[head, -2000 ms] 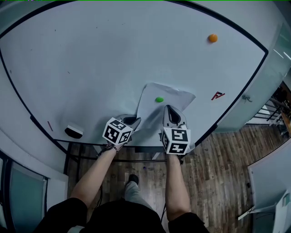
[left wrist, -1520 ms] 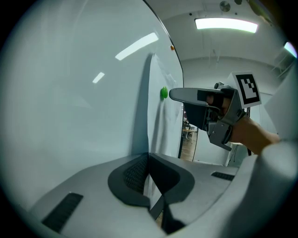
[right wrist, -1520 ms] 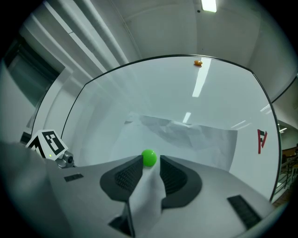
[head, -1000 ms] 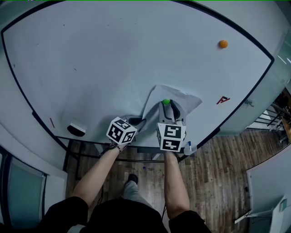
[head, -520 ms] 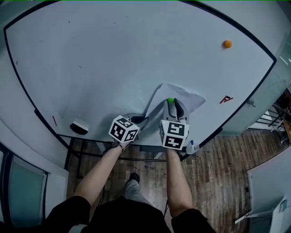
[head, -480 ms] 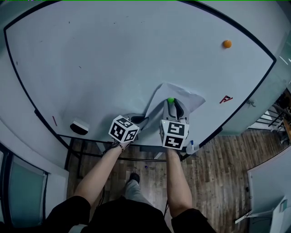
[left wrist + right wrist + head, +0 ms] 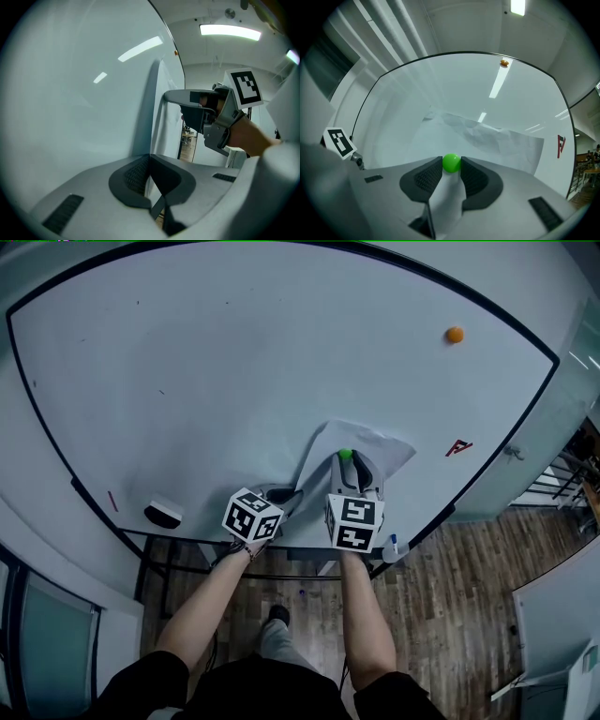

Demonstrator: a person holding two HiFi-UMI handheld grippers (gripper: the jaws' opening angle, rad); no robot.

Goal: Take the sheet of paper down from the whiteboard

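Observation:
A crumpled white sheet of paper [image 7: 379,446] hangs on the whiteboard [image 7: 234,381], pinned by a round green magnet [image 7: 345,455]. My right gripper [image 7: 347,465] points at the board. Its jaws have just been closing, and its pads now press on both sides of the green magnet [image 7: 451,162]. The paper [image 7: 506,145] spreads out behind the magnet. My left gripper [image 7: 289,499] sits at the sheet's lower left corner. In the left gripper view its jaws [image 7: 149,159] are shut on the paper's edge [image 7: 158,108], which stands away from the board.
An orange magnet [image 7: 455,335] sticks to the board's upper right, and a red mark [image 7: 457,447] lies right of the sheet. An eraser [image 7: 162,515] sits at the lower left by the board's tray. A bottle [image 7: 391,547] stands under the right gripper. Below is wooden floor [image 7: 450,596].
Two seconds ago the right gripper sat below the magnet; it has since moved up until its jaws sit around the magnet. The left gripper has stayed on the sheet's corner.

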